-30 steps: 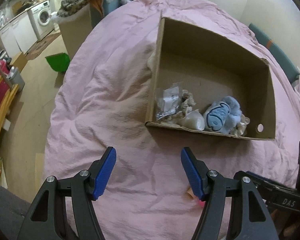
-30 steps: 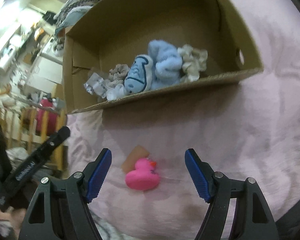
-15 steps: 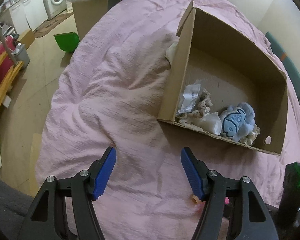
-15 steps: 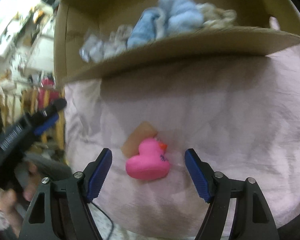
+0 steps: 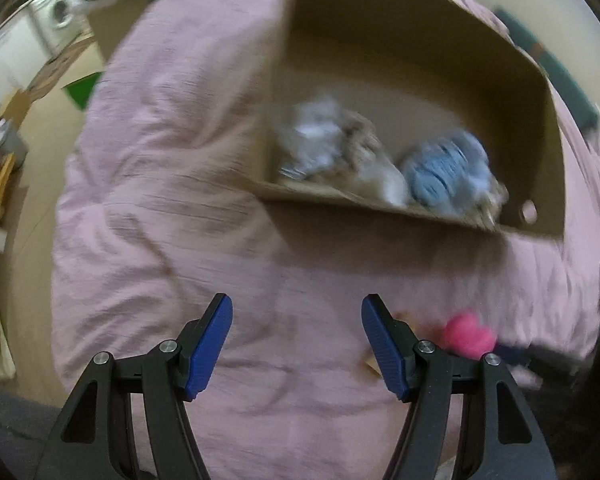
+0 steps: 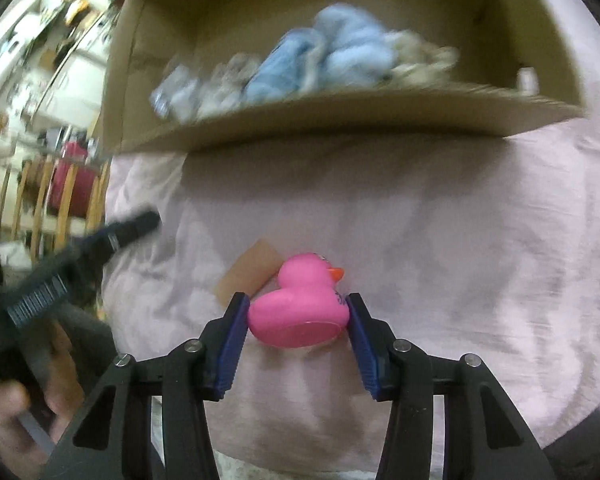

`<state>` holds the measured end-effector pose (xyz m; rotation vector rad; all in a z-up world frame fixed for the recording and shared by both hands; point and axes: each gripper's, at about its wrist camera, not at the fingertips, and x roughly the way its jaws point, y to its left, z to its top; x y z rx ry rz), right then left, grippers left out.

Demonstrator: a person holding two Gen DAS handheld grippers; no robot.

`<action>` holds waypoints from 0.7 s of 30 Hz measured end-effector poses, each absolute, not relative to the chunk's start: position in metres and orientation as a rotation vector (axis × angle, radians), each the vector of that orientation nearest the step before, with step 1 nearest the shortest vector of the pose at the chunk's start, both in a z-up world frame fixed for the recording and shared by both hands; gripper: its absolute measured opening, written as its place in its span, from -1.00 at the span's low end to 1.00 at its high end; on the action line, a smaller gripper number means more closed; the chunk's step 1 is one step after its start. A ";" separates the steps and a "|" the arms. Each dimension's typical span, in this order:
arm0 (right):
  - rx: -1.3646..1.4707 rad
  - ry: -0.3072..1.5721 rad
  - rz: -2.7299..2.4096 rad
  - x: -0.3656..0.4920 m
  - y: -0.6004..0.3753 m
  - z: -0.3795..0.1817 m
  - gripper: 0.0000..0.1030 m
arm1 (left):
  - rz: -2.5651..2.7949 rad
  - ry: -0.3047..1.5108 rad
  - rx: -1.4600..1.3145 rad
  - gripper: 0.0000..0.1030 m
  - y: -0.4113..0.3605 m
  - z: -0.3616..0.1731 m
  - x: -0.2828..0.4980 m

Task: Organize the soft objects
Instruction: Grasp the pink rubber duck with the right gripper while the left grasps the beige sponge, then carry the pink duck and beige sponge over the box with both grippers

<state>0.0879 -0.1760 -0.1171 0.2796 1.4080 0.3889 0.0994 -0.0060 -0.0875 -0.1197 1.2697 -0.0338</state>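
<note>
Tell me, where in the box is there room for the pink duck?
The cardboard box is crowded along its near wall: a blue plush toy, beige soft things and a clear packet huddle there. The back half of its floor, up to the far wall, looks bare. The pink blanket left of the box is bare too.

Pink rubber duck [image 6: 300, 308] sits upright on pink bedding, orange beak pointing right.
</note>
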 end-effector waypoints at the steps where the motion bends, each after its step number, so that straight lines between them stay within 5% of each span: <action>1: 0.301 1.397 0.370 0.089 -0.183 -0.115 0.01 | -0.064 1.283 -0.096 0.24 -0.014 -0.091 0.100; 8: 0.415 1.356 0.294 0.094 -0.218 -0.108 0.01 | -0.253 1.354 0.028 -0.03 -0.060 -0.114 0.098; 15: 0.432 1.357 0.287 0.098 -0.223 -0.111 0.01 | -0.332 1.393 0.056 -0.82 -0.075 -0.125 0.091; 21: 0.406 1.366 0.288 0.098 -0.221 -0.112 0.01 | -0.343 1.385 -0.008 -0.87 -0.067 -0.116 0.089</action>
